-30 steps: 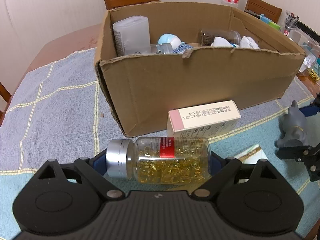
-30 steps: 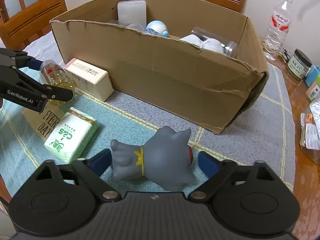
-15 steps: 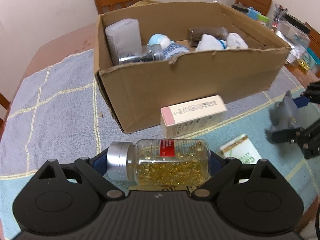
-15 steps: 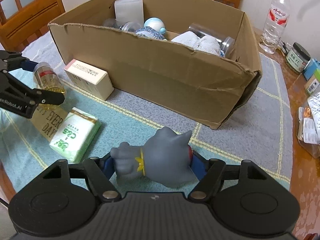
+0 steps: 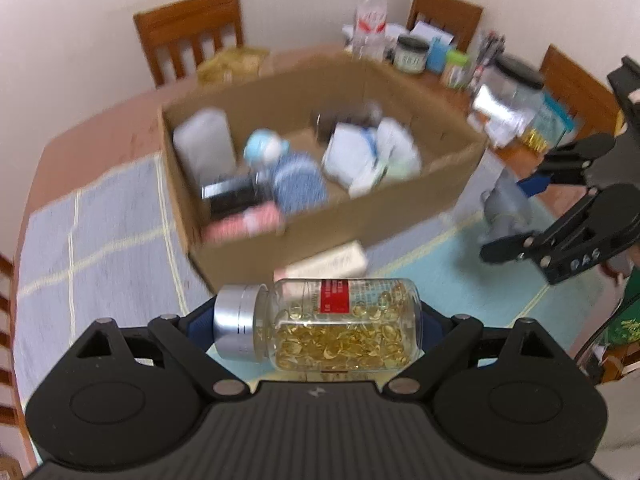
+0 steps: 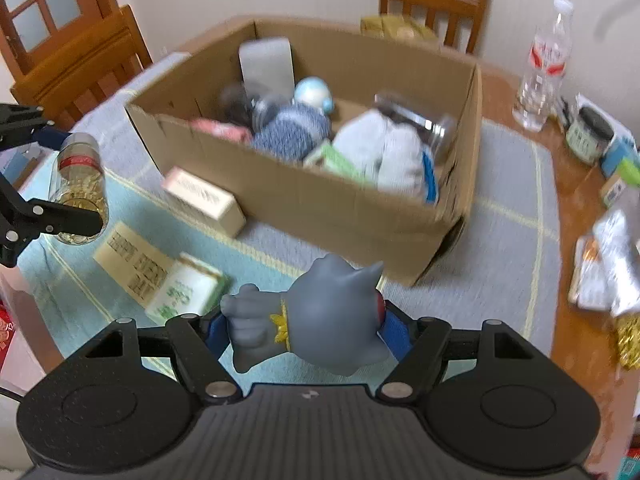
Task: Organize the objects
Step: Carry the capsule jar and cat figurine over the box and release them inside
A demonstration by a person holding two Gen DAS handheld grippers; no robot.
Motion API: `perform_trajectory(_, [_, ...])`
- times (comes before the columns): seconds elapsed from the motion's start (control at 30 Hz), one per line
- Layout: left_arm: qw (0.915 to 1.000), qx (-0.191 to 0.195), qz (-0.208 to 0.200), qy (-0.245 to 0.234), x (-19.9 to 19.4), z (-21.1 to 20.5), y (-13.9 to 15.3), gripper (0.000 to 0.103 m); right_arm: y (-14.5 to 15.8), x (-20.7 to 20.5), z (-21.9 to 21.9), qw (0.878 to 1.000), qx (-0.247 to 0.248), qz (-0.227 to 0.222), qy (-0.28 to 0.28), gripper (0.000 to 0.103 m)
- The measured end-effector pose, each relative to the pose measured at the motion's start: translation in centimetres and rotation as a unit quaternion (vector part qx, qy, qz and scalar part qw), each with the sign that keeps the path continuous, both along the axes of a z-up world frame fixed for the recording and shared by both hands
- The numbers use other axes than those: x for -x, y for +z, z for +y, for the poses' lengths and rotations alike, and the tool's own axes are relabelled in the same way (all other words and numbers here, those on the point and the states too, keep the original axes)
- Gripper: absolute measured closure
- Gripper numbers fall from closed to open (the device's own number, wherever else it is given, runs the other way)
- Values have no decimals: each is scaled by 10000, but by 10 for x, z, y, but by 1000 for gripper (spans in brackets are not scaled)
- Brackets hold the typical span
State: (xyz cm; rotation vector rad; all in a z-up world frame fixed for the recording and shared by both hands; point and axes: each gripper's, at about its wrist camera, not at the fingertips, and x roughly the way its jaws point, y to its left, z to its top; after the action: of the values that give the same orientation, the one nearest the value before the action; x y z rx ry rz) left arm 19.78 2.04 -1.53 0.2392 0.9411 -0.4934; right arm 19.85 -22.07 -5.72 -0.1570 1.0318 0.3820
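My left gripper is shut on a clear bottle of yellow capsules with a silver cap, held sideways above the cloth in front of the cardboard box. In the right wrist view that capsule bottle hangs at the far left. A grey toy figure with a yellow collar lies across my right gripper, which is shut on it and lifted off the cloth. From the left wrist the grey toy shows at the right, beside the box. The box holds several items, blurred.
On the cloth before the box lie a pink-and-white carton, a green tissue pack and a lettered card. A water bottle, jars and packets crowd the table's right side. Wooden chairs stand behind.
Both grippers rose with their loads, so the box's inside now shows from above. The right jaws closed on the grey toy, which left the cloth.
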Motion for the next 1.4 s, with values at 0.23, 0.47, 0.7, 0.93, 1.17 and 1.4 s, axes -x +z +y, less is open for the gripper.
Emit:
perform_trajectory(0.23, [9983,327,-474,-110,-32,-17,44,10,41,-8,-3,9993,-223,-292,46,25])
perform_trajectory(0.47, [9973,289,-675,-10,-75,-44,44,9,62,-21,0,9984,-228,-499,103,25])
perform_trajectory(0.7, [9964,288,-727,336,-80,-33,33,5,67,-38,6,9981,-149,-561,181,25])
perform_trajectory(0.93, [9929,225,-884,762,-60,-12,30,4,65,-59,14,9981,-41,-560,263,25])
perform_trajectory(1.17, [9866,160,-984,1292,-38,11,24,1,67,-92,28,9970,149,-650,404,25])
perform_trajectory(1.4, [9846,-63,-845,1531,-23,24,10,1,70,-135,50,9938,389,-890,535,25])
